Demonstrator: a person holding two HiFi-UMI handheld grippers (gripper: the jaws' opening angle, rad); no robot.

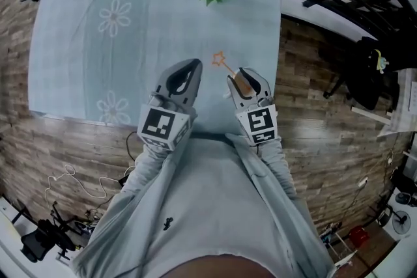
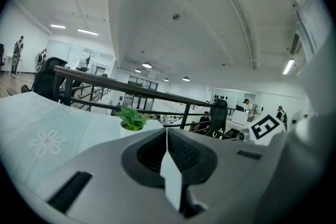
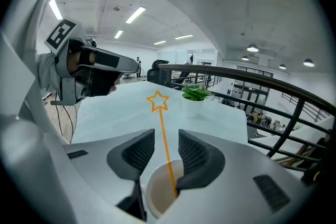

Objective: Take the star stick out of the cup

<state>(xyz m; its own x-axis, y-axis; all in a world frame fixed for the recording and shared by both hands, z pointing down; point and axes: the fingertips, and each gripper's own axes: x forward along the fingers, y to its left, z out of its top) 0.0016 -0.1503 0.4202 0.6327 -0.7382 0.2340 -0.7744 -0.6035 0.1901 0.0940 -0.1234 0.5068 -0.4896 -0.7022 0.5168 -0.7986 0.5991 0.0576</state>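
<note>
Round the cup, star stick inside, my R gripper jaws were opening; L gripper, left of cup, jaws closed, empty.

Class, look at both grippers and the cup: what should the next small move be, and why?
Probably close the right gripper on the cup: its jaws are opening with the cup between them, and the star stick stands inside. The left gripper is shut and empty.
</note>
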